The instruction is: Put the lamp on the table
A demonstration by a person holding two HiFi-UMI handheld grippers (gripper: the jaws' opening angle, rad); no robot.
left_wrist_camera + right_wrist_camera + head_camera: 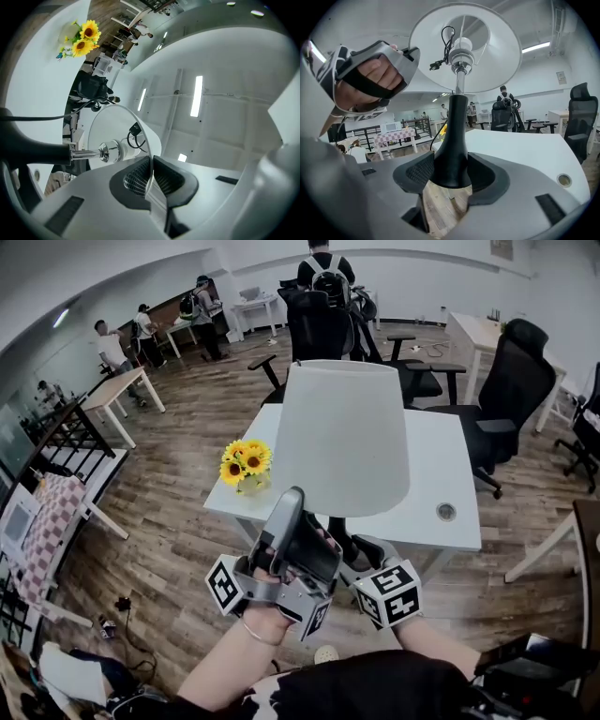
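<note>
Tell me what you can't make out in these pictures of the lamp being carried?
1. Head view: the lampshade hides the lamp's black stem and the fingers of the right gripper shut on it.
2. Head view: the lampshade also covers part of the table, so the lamp's height over it is unreadable.
3. Head view: the vase under the sunflowers is too small to make out.

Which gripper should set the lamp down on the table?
Right, most likely. The right gripper is clamped on the lamp stem, the bottom part that has to land on the table. The left gripper only pinches the thin shade rim.
</note>
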